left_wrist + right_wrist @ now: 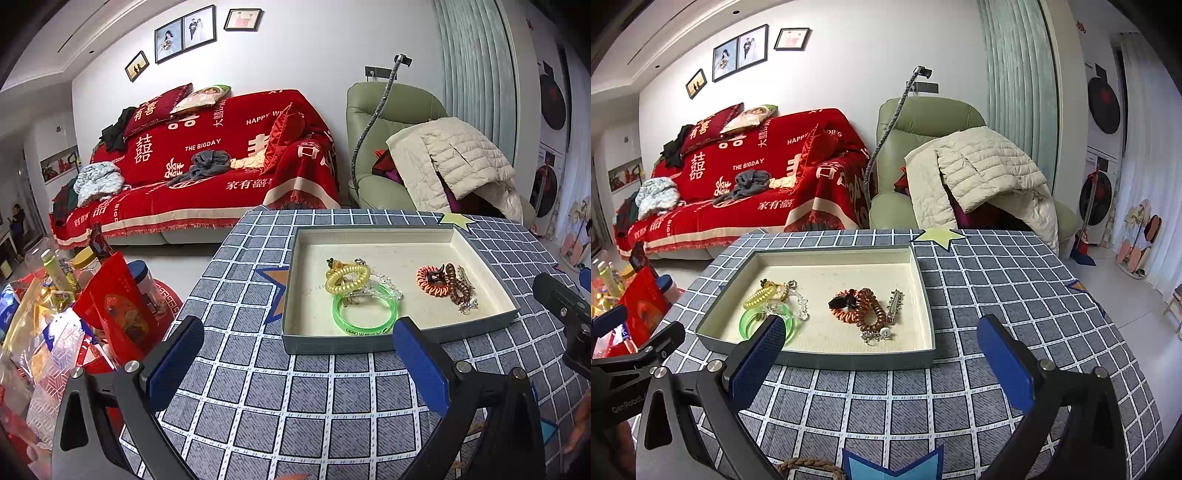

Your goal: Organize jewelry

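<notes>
A shallow tray (402, 343) is seen at centre frame on the checked table (295, 398), and the jewelry is kept inside it in two clusters, apparently sorted by kind: a green bangle (364, 314) and yellow coil tie (347, 277) at left, an orange coil tie (846, 308) and brown coil tie (870, 309) at right. The left gripper (299, 354) and right gripper (882, 349) are held low before the tray, jaws spread wide and empty, presumably poised for a pick.
</notes>
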{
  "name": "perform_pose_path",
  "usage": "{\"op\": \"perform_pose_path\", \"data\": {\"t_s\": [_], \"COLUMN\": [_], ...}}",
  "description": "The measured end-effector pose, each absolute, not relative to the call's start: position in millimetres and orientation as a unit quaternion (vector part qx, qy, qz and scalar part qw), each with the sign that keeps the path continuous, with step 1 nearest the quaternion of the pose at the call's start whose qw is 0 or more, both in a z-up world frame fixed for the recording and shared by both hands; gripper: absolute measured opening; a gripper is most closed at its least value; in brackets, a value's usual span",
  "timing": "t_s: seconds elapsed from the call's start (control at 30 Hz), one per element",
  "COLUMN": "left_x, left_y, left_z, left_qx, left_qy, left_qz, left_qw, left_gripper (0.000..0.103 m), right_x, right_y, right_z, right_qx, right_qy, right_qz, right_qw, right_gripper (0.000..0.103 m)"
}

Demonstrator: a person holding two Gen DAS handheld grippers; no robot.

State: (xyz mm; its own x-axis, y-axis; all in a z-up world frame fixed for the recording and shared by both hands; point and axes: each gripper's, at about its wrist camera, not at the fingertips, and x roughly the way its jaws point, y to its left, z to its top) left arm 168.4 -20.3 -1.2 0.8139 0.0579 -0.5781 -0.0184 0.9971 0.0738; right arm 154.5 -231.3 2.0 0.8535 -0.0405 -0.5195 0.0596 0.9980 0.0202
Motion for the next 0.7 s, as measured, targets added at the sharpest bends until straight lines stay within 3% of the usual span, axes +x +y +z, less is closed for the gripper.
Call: {"op": "perform_pose_path", "data": {"t_s": [0.7], "left_x": [170.6], "left_y": [-20.7], "left_z": [-0.7], "left_qx": [0.029], "left_qy": [0.310], "left_qz": [0.013], "left_qw": [0.950], "left_gripper": [0.103], "right_x": [154.4], "right_y": [-231.4], "right_z": [1.8], "right_qx": [0.018], "right_qy": [0.270], "right_qz": [-0.026], "right_qw": [0.962], "right_gripper": [0.103]}}
